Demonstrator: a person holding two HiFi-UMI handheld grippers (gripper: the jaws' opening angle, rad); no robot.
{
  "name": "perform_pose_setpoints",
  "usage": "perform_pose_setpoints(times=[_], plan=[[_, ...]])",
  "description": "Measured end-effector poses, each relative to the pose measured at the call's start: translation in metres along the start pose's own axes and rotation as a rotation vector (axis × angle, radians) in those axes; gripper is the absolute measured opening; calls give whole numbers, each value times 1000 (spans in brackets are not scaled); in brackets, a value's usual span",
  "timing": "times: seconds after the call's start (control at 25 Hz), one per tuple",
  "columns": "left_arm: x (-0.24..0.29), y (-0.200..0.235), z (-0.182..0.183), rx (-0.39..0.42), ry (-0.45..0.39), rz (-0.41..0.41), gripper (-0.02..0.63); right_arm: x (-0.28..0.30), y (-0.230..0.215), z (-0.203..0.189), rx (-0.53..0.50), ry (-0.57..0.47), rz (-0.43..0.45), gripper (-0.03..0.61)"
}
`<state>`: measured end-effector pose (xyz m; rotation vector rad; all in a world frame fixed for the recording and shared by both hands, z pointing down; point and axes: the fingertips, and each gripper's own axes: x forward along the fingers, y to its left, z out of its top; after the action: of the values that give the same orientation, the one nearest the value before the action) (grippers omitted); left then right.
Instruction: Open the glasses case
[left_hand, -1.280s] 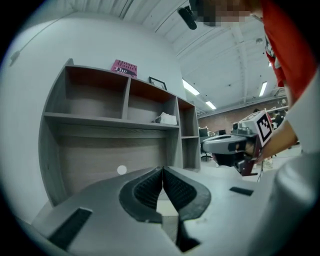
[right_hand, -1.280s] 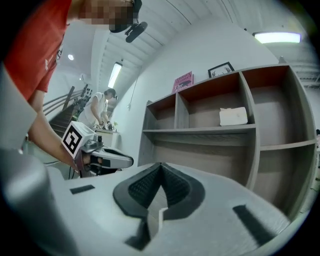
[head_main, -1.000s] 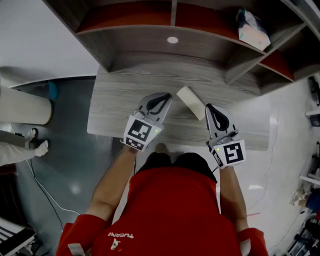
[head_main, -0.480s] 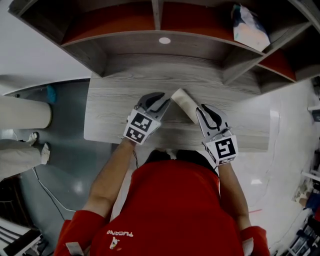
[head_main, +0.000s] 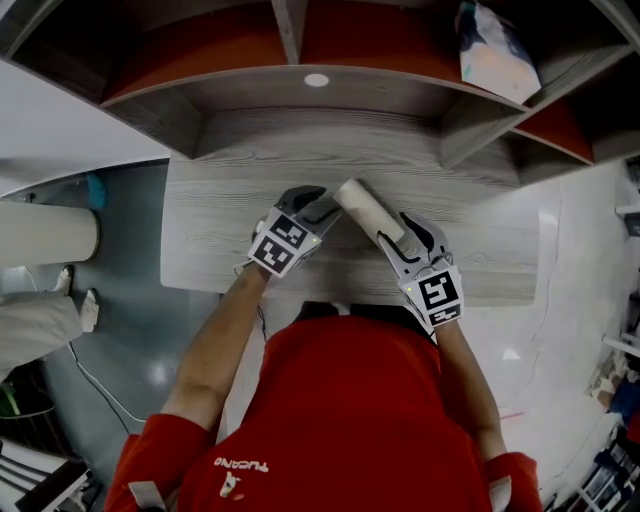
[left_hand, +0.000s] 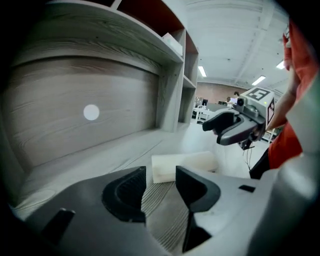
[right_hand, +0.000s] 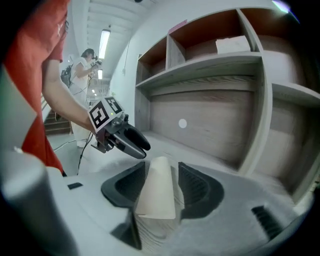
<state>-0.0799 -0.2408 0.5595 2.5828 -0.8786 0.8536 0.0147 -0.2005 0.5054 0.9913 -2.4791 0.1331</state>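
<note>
The glasses case (head_main: 366, 210) is a long cream box lying slantwise on the grey wood desk (head_main: 230, 190). My left gripper (head_main: 322, 203) is at the case's far left end. Its jaws have just been opening, and in the left gripper view they (left_hand: 160, 181) stand open with nothing between them; the case's end (left_hand: 184, 165) lies just beyond the tips. My right gripper (head_main: 394, 229) straddles the near end. Its jaws have also just been opening. In the right gripper view the case (right_hand: 157, 195) lies between the open jaws (right_hand: 161, 176), with a gap showing on its right side.
Above the desk rises a shelf unit with red-backed compartments (head_main: 210, 45). A crumpled packet (head_main: 495, 50) sits on its upper right shelf. A white disc (head_main: 317, 79) marks the back panel. A pale cylinder (head_main: 45, 232) stands on the floor at left. A person (right_hand: 82, 67) stands far behind.
Both grippers have come down and forward onto the case. Their jaws, shut a second ago, now stand apart, and the right one now has the case's near end between them.
</note>
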Motion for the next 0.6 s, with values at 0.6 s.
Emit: perform_pose_setpoints(times=[0.6], plan=[[32, -2, -20, -3, 168, -65, 164, 20, 14, -57, -49, 204, 64, 316]])
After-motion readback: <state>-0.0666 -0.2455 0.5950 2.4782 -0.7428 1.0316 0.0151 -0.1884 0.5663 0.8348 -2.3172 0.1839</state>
